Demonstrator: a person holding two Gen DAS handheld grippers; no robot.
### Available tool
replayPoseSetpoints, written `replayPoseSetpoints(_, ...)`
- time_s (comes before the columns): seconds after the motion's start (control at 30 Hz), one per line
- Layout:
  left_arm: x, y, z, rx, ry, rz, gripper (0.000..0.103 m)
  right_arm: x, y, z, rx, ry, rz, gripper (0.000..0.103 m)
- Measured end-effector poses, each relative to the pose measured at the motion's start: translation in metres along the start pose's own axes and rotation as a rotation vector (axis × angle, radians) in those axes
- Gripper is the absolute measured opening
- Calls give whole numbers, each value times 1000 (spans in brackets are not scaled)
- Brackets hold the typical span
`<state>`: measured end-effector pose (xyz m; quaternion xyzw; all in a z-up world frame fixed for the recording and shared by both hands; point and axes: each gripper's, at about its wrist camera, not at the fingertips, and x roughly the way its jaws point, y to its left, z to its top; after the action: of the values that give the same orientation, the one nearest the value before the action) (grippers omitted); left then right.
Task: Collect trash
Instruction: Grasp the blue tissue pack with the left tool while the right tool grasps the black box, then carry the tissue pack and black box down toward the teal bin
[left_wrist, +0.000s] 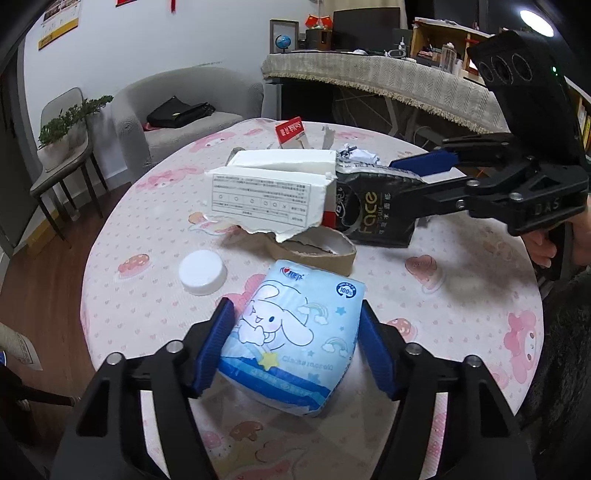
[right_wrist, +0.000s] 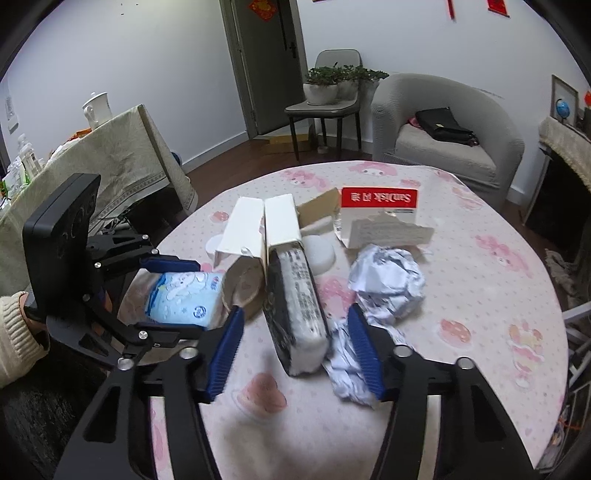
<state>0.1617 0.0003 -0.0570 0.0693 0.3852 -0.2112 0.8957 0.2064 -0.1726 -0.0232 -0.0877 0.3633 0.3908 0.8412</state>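
My left hand-held gripper (left_wrist: 297, 349) straddles the blue tissue pack (left_wrist: 291, 339) near the table (left_wrist: 461, 332) edge, spread; my right hand-held gripper (right_wrist: 295, 350), spread, brackets the black pack (right_wrist: 295, 306). Closing may snag the crumpled paper (right_wrist: 386, 282) touching one finger.

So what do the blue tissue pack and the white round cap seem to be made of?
Blue tissue pack: thin glossy plastic film, judging by its soft creases and sheen. White round cap: probably matte moulded plastic, smooth and rigid-looking.

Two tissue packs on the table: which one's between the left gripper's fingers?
The blue cartoon-bunny pack; the black "face" pack sits between the right gripper's fingers.
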Motion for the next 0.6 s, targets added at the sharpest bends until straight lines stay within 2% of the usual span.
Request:
replayPoseSetpoints(0.07, -3, 2, 1, -24, -4, -5, 63, 4, 1, 1, 6, 13, 2, 42)
replayPoseSetpoints(0.27, -14, 5, -2, -78, -28, 2, 61, 13, 6, 5, 11, 57, -15, 21)
replayPoseSetpoints(0.6, -38, -5, -3, -81, -74, -32, 59, -9, 14, 5, 31, 73, -82, 16)
